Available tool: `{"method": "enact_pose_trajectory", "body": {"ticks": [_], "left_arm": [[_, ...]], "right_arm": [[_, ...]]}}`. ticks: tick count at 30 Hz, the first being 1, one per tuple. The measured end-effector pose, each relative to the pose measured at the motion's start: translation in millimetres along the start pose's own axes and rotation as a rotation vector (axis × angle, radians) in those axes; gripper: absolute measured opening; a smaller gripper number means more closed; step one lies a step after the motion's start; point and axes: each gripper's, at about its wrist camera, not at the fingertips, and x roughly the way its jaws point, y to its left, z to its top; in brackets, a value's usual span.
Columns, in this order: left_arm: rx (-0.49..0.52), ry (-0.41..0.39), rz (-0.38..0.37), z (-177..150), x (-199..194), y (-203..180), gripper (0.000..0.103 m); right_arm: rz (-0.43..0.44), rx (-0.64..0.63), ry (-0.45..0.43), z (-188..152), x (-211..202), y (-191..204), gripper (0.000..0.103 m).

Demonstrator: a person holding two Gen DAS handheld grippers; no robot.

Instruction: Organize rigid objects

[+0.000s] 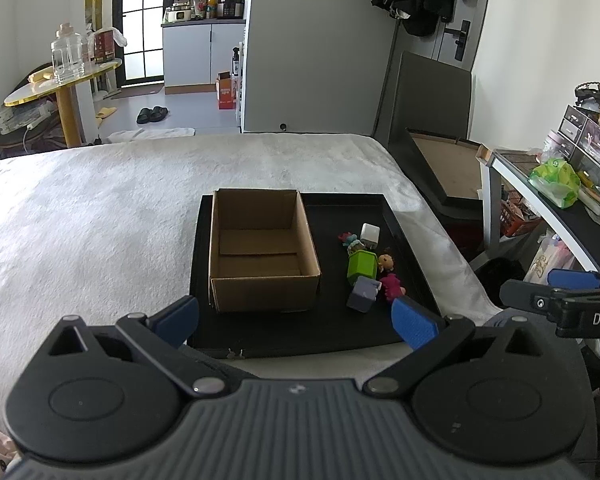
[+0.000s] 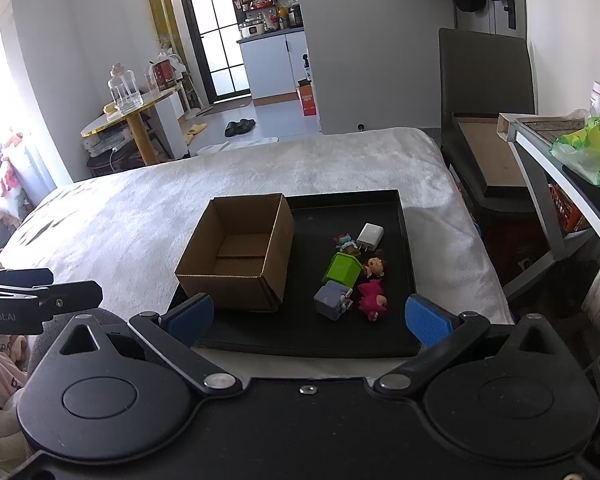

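Both grippers held back at the near edge of the black tray [image 2: 404, 216], fingers spread wide, nothing in either. Left gripper [image 1: 296, 322] frames the cardboard box [image 1: 260, 252] at centre frame; right gripper [image 2: 310, 320] frames the toy cluster, so my right seems the natural one to pick.

Tray lies on the white bed cover [image 2: 140, 216]. Box sits open-topped and empty on the tray's left half, presumably the destination. Right half carries the loose pieces, bunched close, several touching: white charger [image 2: 370, 236] farthest, green block [image 2: 342, 270] mid-cluster, grey cube [image 2: 332, 300] and magenta figure [image 2: 372, 300] nearest, small doll [image 2: 374, 267] just right of the green block.

Judgement: nothing sorted yet. Nearest pieces look easiest first; crowding risks nudging neighbours.
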Motion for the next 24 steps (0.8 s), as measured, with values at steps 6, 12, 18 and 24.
{"method": "enact_pose_trajectory", "body": {"ticks": [6, 12, 18, 24], "left_arm": [[0.0, 0.0, 0.0, -0.3, 0.1, 0.2, 0.102], [-0.003, 0.005, 0.0, -1.6, -0.1, -0.1, 0.102], [-0.004, 0.006, 0.001, -1.6, 0.0, 0.5, 0.102], [-0.008, 0.008, -0.001, -0.4, 3.6, 2.8, 0.102]], "right_arm": [[0.0, 0.0, 0.001, -0.1, 0.1, 0.1, 0.103], [-0.002, 0.002, 0.001, -0.8, 0.1, 1.0, 0.103], [-0.004, 0.001, 0.002, -0.3, 0.2, 1.0, 0.103], [0.0, 0.005, 0.002, 0.2, 0.7, -1.0, 0.103]]}}
